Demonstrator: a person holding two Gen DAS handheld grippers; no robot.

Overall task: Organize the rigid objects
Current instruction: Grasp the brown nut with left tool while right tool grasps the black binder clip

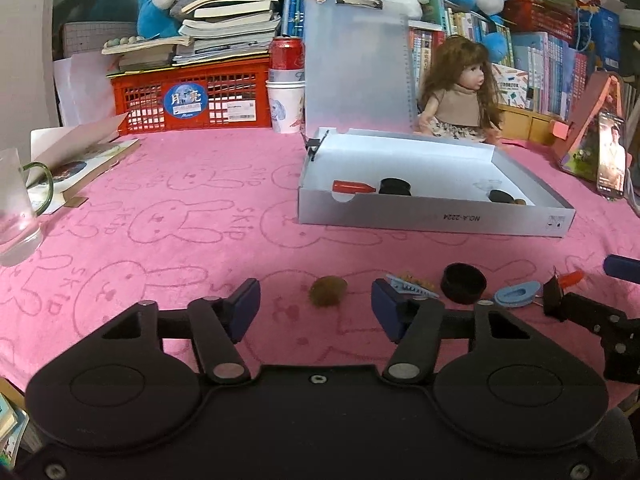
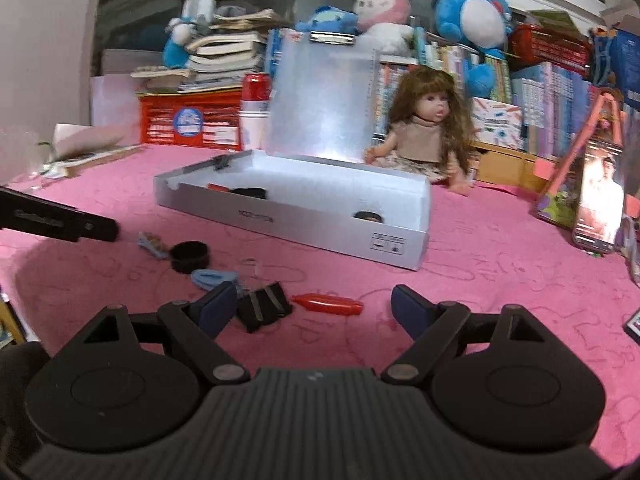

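My left gripper (image 1: 316, 309) hovers low over the pink cloth, open, with a small brown ball (image 1: 328, 291) lying just ahead between its fingertips, untouched. To its right lie a blue toothed hair clip (image 1: 408, 286), a black round cap (image 1: 463, 282) and a light blue oval piece (image 1: 516, 293). My right gripper (image 2: 314, 306) is open around a red bottle-shaped piece (image 2: 328, 305); a black binder clip (image 2: 262, 306) lies by its left finger. The open white box (image 1: 436, 216) holds a red piece (image 1: 354, 187) and black caps (image 1: 394, 187).
A clear glass (image 1: 16, 208) stands at the left edge beside an open book (image 1: 80, 160). Behind the box are a red crate (image 1: 192, 98), a can on paper cups (image 1: 286, 54) and a doll (image 1: 460, 92). A lit phone (image 1: 610, 156) leans at the right.
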